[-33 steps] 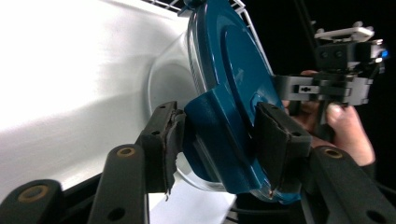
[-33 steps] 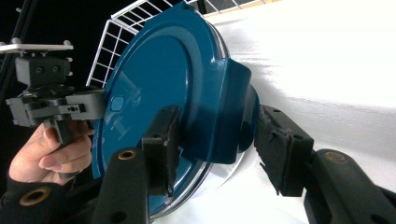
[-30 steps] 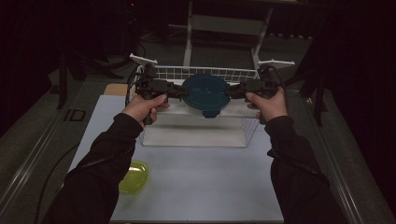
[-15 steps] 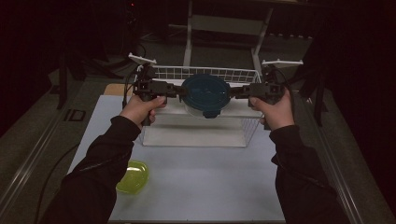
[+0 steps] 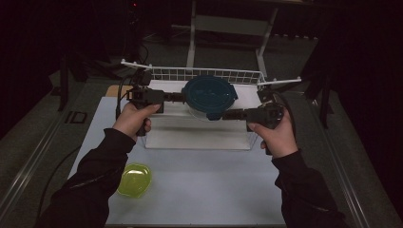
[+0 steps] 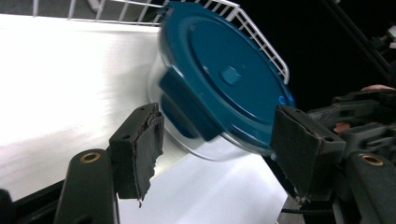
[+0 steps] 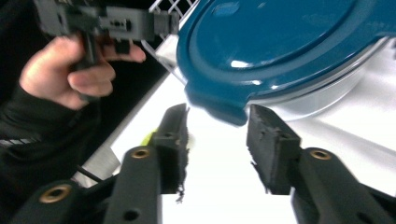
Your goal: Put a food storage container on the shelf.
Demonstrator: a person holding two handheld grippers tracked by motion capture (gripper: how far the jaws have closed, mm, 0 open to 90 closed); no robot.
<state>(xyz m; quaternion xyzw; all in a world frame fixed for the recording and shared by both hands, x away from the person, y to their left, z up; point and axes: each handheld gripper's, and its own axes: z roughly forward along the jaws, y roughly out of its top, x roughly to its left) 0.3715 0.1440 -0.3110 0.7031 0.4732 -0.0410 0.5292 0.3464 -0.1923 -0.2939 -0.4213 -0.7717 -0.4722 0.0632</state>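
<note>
A round clear container (image 5: 209,107) with a dark teal clip lid (image 5: 209,96), closed and tilted, sits at the worktop's twelve o'clock end.

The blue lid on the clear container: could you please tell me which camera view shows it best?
The left gripper view: the blue lid shows almost whole, with its centre knob and one side latch. The high view shows the lid small and dim between the grippers. The right gripper view shows its rim and one latch tab, cut off at the frame's edge.
</note>
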